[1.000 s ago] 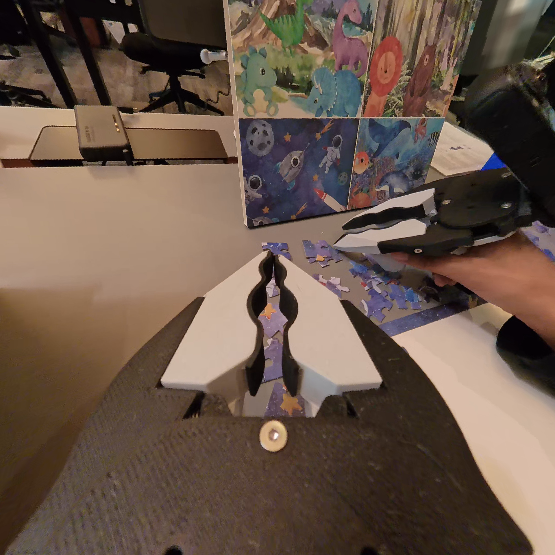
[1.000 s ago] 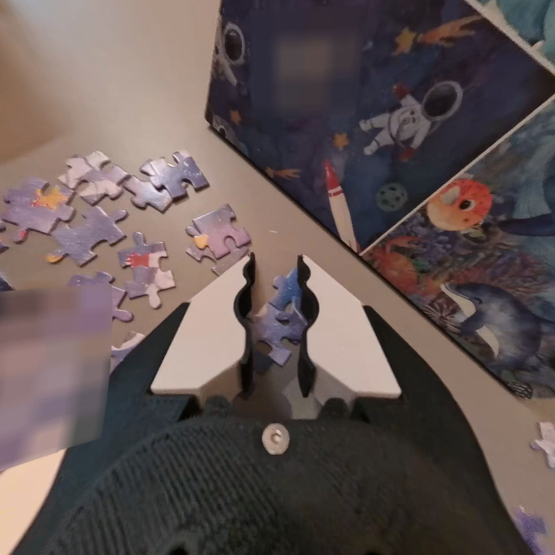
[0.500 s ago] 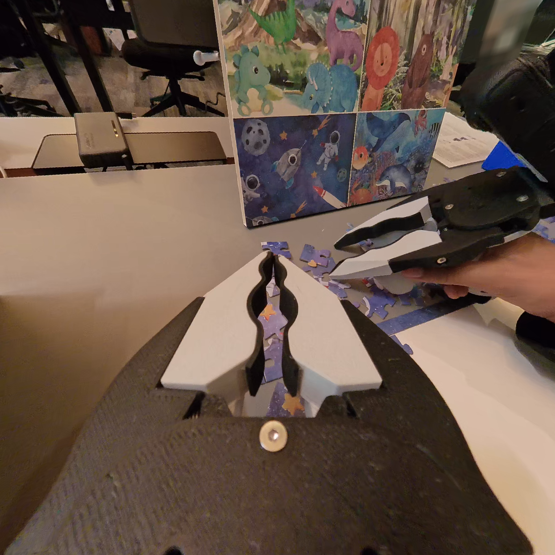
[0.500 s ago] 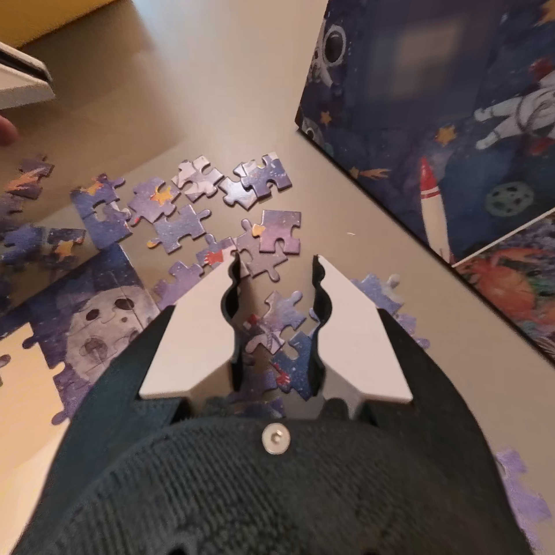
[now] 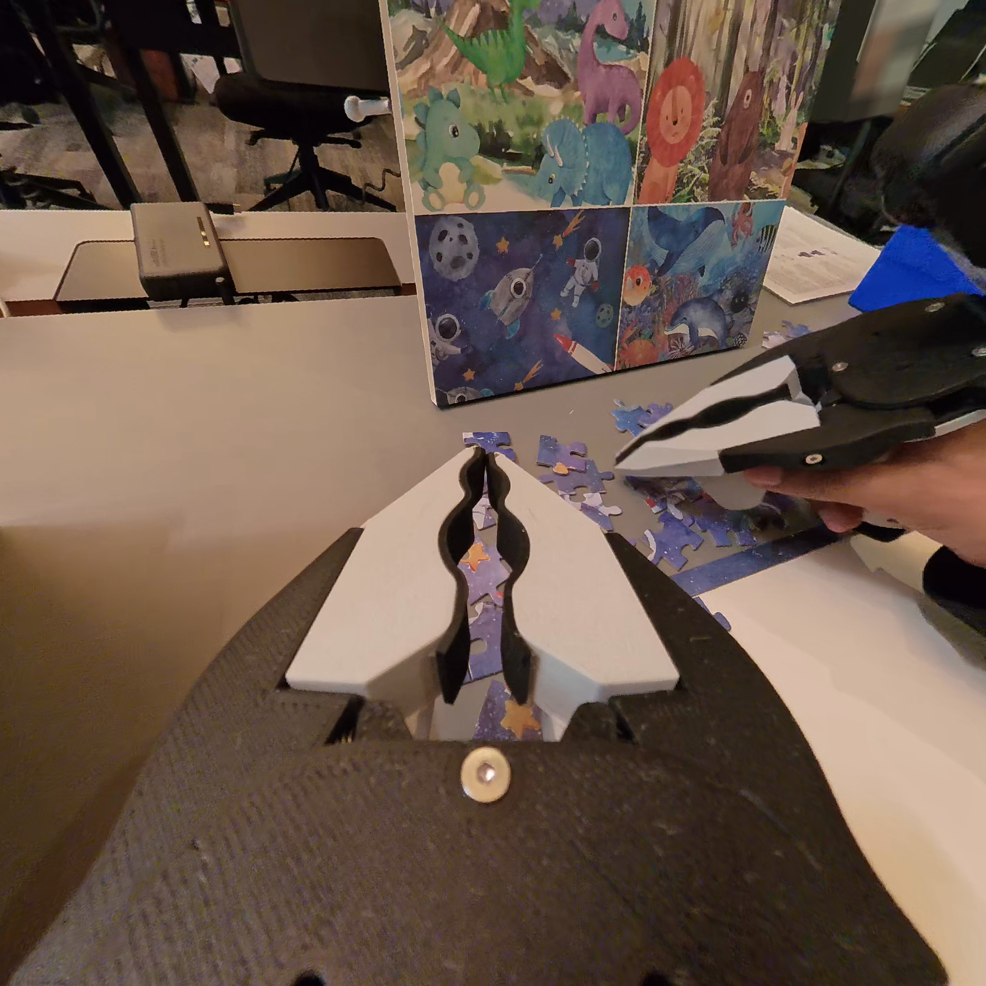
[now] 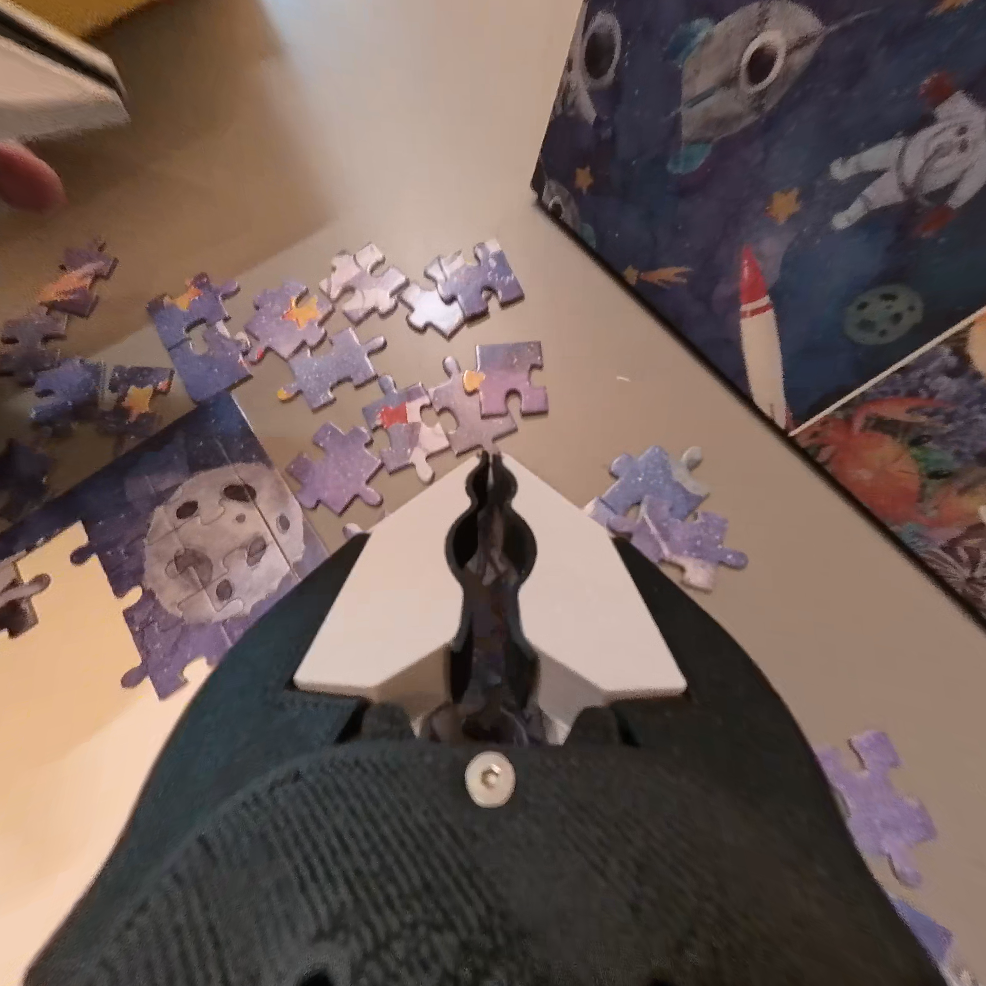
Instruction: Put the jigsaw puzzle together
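Observation:
My left gripper [image 5: 483,453] is shut, low over the grey table; loose purple puzzle pieces [image 5: 576,469] on the table show through the wavy gaps between its pads. My right gripper [image 6: 491,459] is shut on a thin purple puzzle piece [image 6: 493,560] that stands edge-on between its pads. It also shows in the left wrist view [image 5: 621,464], held by a hand [image 5: 880,496] just above the loose pieces. Several loose pieces [image 6: 480,395] lie ahead of it. A joined part with a grey moon [image 6: 213,544] lies to its left.
A tall picture box [image 5: 587,213] with dinosaur, animal, space and sea scenes stands just behind the pieces; it also shows in the right wrist view [image 6: 773,187]. A white board [image 5: 800,667] lies at the right. A grey device [image 5: 173,251] and an office chair [image 5: 299,106] are at the back left. My hands' fingertips stand some 12 centimetres from each other. From either gripper's tips it is about 35 centimetres to the grey device [image 5: 173,251].
My right gripper's jaws were open around a piece on the table and have closed on a piece; the gripper has drawn back and lifted a little. My left gripper stays shut and has hardly moved.

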{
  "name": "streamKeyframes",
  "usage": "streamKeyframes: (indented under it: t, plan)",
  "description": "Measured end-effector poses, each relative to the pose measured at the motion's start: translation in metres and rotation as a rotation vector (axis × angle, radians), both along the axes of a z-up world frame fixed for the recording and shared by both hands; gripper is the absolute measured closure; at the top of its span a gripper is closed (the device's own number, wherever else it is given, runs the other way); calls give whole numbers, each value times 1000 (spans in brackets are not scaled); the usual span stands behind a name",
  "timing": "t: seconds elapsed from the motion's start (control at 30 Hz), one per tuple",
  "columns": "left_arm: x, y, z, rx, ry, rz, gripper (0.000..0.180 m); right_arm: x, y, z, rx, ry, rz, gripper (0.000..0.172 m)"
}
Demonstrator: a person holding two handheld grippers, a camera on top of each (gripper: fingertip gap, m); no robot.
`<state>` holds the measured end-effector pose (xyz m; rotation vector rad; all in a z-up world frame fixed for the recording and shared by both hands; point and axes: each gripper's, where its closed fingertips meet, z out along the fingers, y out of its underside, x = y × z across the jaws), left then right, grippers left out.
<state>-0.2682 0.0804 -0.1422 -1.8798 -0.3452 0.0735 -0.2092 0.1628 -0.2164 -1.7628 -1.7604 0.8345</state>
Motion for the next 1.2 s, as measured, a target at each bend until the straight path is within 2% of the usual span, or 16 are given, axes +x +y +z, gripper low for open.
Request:
streamKeyframes:
  t: [0.1, 0.23, 0.33, 0.43, 0.57, 0.87, 0.97, 1.07, 1.2]
  plan:
    - [1, 0, -1, -4, 4, -2, 180, -17, -2, 9, 7, 91, -3, 159]
    - [1, 1, -2, -9, 10, -2, 180, -26, 6, -7, 111, 5, -30, 135]
    - [0, 0, -2, -8, 10, 1, 180, -27, 16, -6, 144, 5, -73, 137]
    - [0, 1, -1, -5, 8, -2, 180, -23, 23, -8, 81, 3, -116, 148]
    - [1, 1, -1, -7, 14, -2, 180, -12, 43, -8, 102, -7, -188, 156]
    - [-7, -3, -2, -20, 38, 31, 180, 5, 50, 29, 133, 126, -204, 155]
    - [-27, -14, -12, -111, 79, 119, 180, 15, 53, 50, 151, 197, -205, 157]
    - [-39, -23, -27, -210, 109, 145, 180, 28, 51, 67, 144, 270, -187, 158]
    - [-45, -27, -35, -252, 107, 148, 180, 55, 54, 67, 101, 301, -209, 159]
